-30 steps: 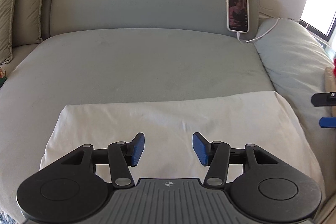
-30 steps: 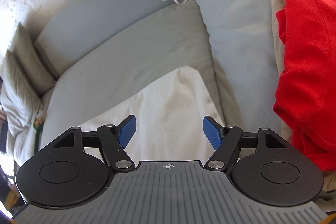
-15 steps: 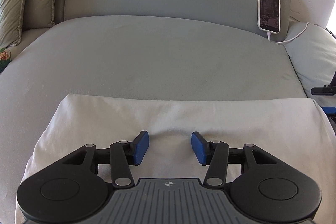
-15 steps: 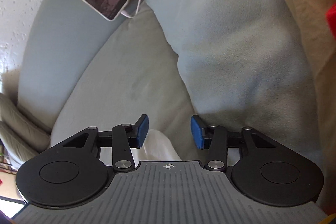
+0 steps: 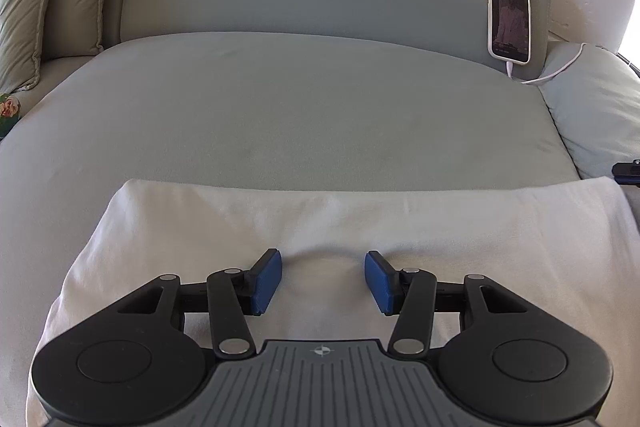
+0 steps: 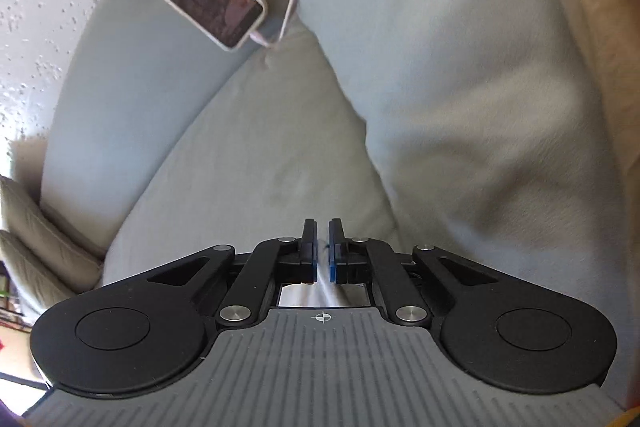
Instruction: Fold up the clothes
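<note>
- The cream garment [image 5: 400, 227] lies spread flat along the near edge of the grey-green sofa seat [image 5: 300, 115], its far hem running straight across the cushion; its right end reaches the seat's right edge
- The left gripper [image 5: 322, 277] hangs low over the garment's middle, jaws apart with nothing between them; whether the blue pads touch the cloth cannot be told
- The right gripper [image 6: 322, 251] has its jaws drawn together at the seat's right edge; a sliver of pale cloth shows between the pads, probably the garment's corner, though that is not certain
- A phone [image 5: 509, 19] leans against the backrest's right end, its white cable [image 5: 556, 71] trailing onto the side cushion [image 5: 592, 107]
</note>
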Demonstrator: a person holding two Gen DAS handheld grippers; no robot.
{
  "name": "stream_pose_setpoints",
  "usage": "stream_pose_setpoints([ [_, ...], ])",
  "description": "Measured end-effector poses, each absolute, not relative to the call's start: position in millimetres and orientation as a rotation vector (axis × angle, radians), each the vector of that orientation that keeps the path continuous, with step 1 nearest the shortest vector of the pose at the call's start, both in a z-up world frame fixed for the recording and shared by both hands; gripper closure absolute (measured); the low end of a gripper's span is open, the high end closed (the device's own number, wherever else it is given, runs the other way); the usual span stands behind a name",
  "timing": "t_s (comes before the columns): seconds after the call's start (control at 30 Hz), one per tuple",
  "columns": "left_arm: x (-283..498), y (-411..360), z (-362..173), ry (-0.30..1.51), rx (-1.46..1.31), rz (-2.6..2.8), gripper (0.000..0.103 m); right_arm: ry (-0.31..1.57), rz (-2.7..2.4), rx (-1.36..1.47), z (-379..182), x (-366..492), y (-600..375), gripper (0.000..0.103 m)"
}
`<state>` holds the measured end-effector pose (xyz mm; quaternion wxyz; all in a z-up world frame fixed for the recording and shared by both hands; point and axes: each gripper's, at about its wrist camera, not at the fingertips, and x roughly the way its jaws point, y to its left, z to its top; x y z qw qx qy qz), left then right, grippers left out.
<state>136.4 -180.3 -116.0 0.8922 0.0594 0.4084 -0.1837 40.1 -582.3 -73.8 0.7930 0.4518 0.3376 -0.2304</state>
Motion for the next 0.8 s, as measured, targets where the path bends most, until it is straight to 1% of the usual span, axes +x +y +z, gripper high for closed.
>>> stream_pose_setpoints([
  [0.03,136.5,-180.1,-116.1,0.847,0.122,-0.381,0.054,0.708,-0.543,0.916,-67.6,38.4,-582.0,0.102],
  [0.1,136.3,-180.6,-116.1,0.846,0.124,-0.383,0.054,0.701,-0.608,0.855,-59.8,34.4,-586.4,0.102],
  [0.17,136.0,-180.7,-116.2,0.845,0.126,-0.384,0.054,0.728,-0.599,0.902,-57.6,28.6,-590.3,0.098],
  [0.2,135.8,-181.0,-116.2,0.845,0.127,-0.383,0.054,0.738,-0.572,0.91,-55.3,26.5,-588.0,0.098],
  [0.33,135.2,-181.5,-116.4,0.842,0.133,-0.38,0.054,0.746,-0.421,0.83,-46.1,22.4,-558.9,0.097],
  [0.43,134.9,-181.4,-116.6,0.841,0.13,-0.383,0.054,0.761,-0.334,0.767,-44.9,17.9,-532.2,0.093],
  [0.5,135.0,-181.1,-116.8,0.841,0.129,-0.384,0.054,0.816,-0.321,0.716,-52.4,16.1,-519.0,0.092],
  [0.6,135.1,-180.6,-116.8,0.84,0.132,-0.384,0.054,0.955,-0.468,0.55,-66.4,13.5,-511.0,0.091],
  [0.63,134.9,-180.6,-116.8,0.839,0.132,-0.384,0.054,0.972,-0.52,0.504,-65.3,9.3,-510.5,0.09],
  [0.67,134.5,-180.4,-116.7,0.838,0.133,-0.385,0.054,0.985,-0.562,0.468,-63.3,4.7,-509.7,0.096],
  [0.7,133.2,-178.8,-115.8,0.836,0.125,-0.39,0.054,0.983,-0.565,0.477,-57.5,-1.2,-507.6,0.094],
  [0.8,128.5,-172.0,-112.5,0.831,0.094,-0.414,0.055,0.919,-0.569,0.418,-27.1,-18.7,-484.7,0.081],
])
